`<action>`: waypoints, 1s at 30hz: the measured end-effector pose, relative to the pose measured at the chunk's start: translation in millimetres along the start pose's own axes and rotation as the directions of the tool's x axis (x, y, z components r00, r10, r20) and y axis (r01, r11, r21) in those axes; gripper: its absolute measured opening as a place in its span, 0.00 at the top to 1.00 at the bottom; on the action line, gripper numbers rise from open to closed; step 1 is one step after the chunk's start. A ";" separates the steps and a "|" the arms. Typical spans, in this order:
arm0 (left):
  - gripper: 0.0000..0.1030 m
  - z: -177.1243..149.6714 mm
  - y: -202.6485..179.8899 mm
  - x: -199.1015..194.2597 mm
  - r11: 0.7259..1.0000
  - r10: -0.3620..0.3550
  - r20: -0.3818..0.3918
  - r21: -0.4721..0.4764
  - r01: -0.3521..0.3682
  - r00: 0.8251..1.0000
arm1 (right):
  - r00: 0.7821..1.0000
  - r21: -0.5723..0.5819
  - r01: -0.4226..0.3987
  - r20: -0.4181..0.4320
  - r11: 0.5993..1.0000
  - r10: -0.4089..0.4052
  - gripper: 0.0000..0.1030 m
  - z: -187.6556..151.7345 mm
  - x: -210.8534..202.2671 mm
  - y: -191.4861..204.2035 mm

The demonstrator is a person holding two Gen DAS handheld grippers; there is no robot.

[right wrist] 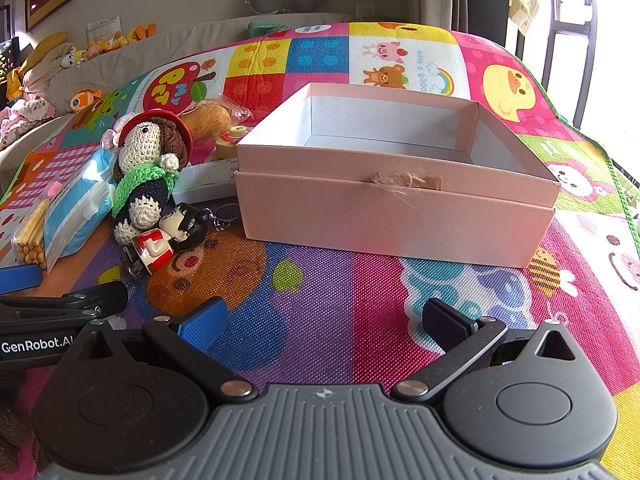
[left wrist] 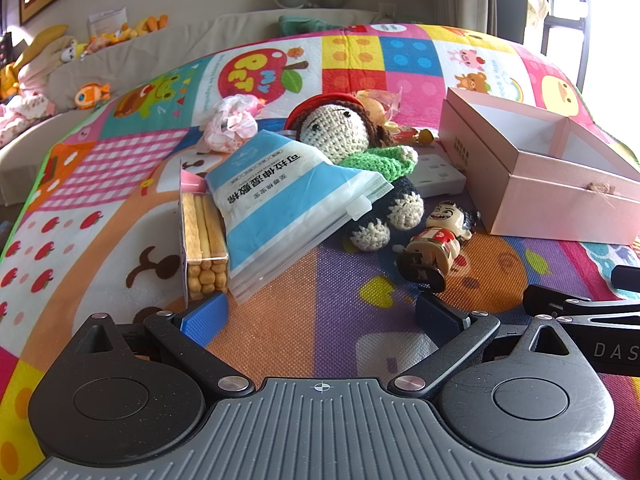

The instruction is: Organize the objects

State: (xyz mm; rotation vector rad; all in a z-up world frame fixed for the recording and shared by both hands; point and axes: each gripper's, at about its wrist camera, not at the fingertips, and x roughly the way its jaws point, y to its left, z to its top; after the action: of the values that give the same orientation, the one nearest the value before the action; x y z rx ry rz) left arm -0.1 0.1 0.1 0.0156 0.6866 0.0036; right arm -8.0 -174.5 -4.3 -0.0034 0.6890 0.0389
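Note:
An open pink box (right wrist: 392, 208) stands on the colourful play mat, its inside bare white; it also shows at the right of the left wrist view (left wrist: 540, 184). Left of it lies a pile: a crocheted doll (left wrist: 352, 136) (right wrist: 148, 160), a blue-and-white zip pouch (left wrist: 288, 204) (right wrist: 80, 212), a pack of biscuit sticks (left wrist: 202, 240) (right wrist: 30, 236) and a small laughing figurine (left wrist: 436, 240) (right wrist: 168, 236). My left gripper (left wrist: 320, 316) is open and empty just before the pile. My right gripper (right wrist: 324, 316) is open and empty in front of the box.
A wrapped bread roll (right wrist: 210, 118), a yellow round toy (right wrist: 232, 140), a white power strip (right wrist: 208, 184) and a pink crumpled wrapper (left wrist: 232, 120) lie behind the pile. Plush toys (left wrist: 48, 64) sit on a sofa at far left. A bright window is at right.

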 end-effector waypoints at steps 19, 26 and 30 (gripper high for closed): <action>0.01 0.0 -0.1 0.0 1.000 0.001 0.000 0.002 -0.001 1.000 | 1.000 0.001 0.000 0.000 1.000 0.000 0.00 -0.1 -0.9 -1.1; 0.01 0.0 0.2 0.0 1.000 -0.001 -0.001 0.000 0.001 1.000 | 1.000 0.001 0.000 0.000 1.000 0.000 0.00 0.0 -1.6 -1.3; 0.01 -1.6 1.0 -1.6 1.000 -0.003 -0.003 0.012 0.003 1.000 | 1.000 -0.002 -0.008 -0.001 1.000 0.008 0.00 0.6 -1.6 -2.2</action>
State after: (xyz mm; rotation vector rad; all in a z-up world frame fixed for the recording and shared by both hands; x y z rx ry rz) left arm -2.3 1.2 -0.2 0.0263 0.6901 -0.0030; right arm -8.8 -176.7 -2.9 -0.0028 0.6904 0.0478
